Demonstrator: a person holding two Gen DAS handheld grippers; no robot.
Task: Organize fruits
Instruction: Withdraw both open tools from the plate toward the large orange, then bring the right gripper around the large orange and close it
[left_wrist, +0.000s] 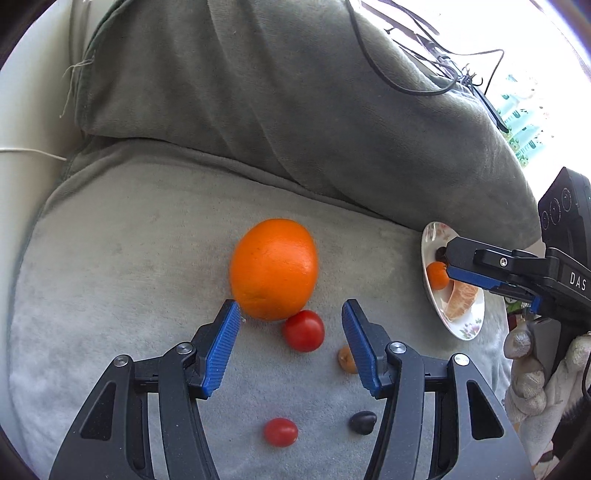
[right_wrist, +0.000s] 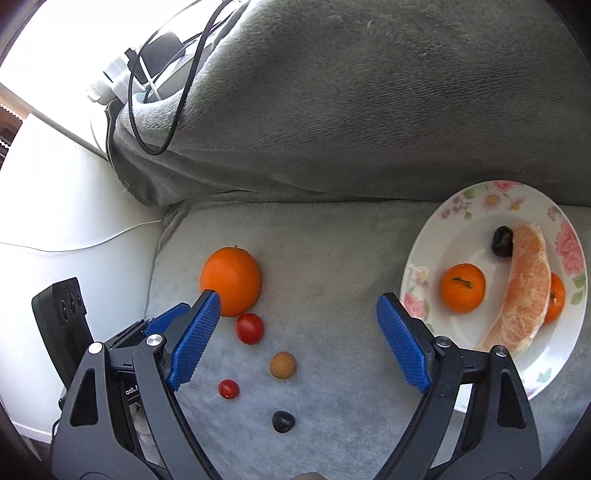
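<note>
The orange (left_wrist: 273, 268), firm, heavy and round, is best taken across its middle; it lies on the sofa cushion (left_wrist: 129, 258) just beyond the left hand-held gripper (left_wrist: 291, 314), half open and empty. The soft, easily crushed tomato (left_wrist: 303, 330) lies between its fingers. The right hand-held gripper (right_wrist: 298, 308) is seen wide open, empty, beside the plate (right_wrist: 417, 280).

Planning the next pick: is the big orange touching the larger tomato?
Cannot tell: in both wrist views the orange and tomato outlines meet, with no gap visible.

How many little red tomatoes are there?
2. One small round red tomato lies on the grey cushion right below the big orange; the smaller red tomato sits nearer the camera. None shows on the flowered plate.
</note>
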